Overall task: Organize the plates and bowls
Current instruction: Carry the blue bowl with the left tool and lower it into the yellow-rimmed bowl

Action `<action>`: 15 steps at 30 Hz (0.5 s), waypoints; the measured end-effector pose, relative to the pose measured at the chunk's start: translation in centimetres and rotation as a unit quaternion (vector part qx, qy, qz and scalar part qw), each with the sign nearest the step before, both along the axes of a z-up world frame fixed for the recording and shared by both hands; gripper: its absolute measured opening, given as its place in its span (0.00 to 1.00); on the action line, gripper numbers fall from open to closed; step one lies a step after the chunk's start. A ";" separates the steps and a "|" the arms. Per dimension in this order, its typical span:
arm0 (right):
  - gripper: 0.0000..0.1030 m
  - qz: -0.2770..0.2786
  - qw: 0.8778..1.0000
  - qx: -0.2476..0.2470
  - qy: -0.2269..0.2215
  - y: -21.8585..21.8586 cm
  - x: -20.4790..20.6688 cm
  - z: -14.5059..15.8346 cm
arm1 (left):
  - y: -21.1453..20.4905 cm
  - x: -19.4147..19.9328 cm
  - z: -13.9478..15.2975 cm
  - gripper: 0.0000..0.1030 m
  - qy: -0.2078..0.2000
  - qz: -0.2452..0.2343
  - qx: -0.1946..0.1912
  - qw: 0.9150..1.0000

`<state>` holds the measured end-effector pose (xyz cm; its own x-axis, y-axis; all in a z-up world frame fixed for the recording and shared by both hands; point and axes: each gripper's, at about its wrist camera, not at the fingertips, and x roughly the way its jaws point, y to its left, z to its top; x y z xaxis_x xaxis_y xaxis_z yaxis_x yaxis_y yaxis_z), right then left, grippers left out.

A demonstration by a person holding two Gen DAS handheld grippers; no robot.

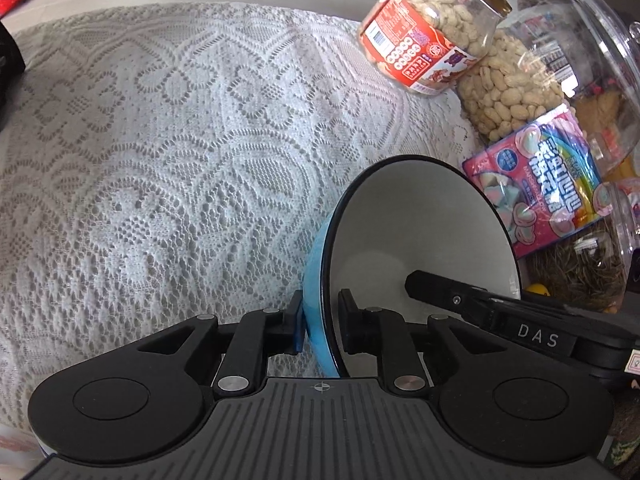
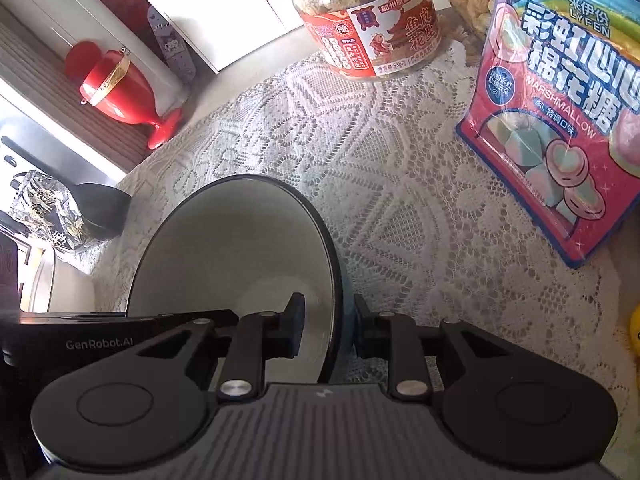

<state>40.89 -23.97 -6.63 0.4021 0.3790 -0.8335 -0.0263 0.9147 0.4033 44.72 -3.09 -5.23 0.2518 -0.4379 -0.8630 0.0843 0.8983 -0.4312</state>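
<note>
A bowl (image 1: 420, 232), blue outside and white inside with a dark rim, hangs tilted above the lace tablecloth (image 1: 180, 160). My left gripper (image 1: 320, 316) is shut on its wall, one pad against the blue outside and one inside. In the left wrist view a black finger (image 1: 436, 285) of the right gripper reaches into the bowl from the right. In the right wrist view the same bowl (image 2: 232, 248) shows its white inside. My right gripper (image 2: 328, 320) is shut on its right rim, one pad inside and one outside.
A red-labelled peanut jar (image 2: 368, 28), a large clear jar of peanuts (image 1: 520, 88) and a pink marshmallow bag (image 2: 560, 120) stand along the right. A red vase-like object (image 2: 116, 88) and a black utensil (image 2: 100, 208) lie beyond the cloth's left edge.
</note>
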 end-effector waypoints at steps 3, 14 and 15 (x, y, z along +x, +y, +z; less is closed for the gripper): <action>0.24 0.001 1.000 -0.012 -0.008 0.5 -0.1 0.3 | 0.1 0.0 0.0 0.18 -0.001 0.009 -0.001 1.000; 0.24 0.013 0.999 0.002 -0.049 1.5 -2.2 4.4 | 0.5 -3.0 3.8 0.20 -0.061 0.011 0.020 0.998; 0.24 0.015 0.999 0.004 -0.052 1.5 -2.6 4.8 | 0.6 -3.5 4.4 0.20 -0.063 0.013 0.020 0.998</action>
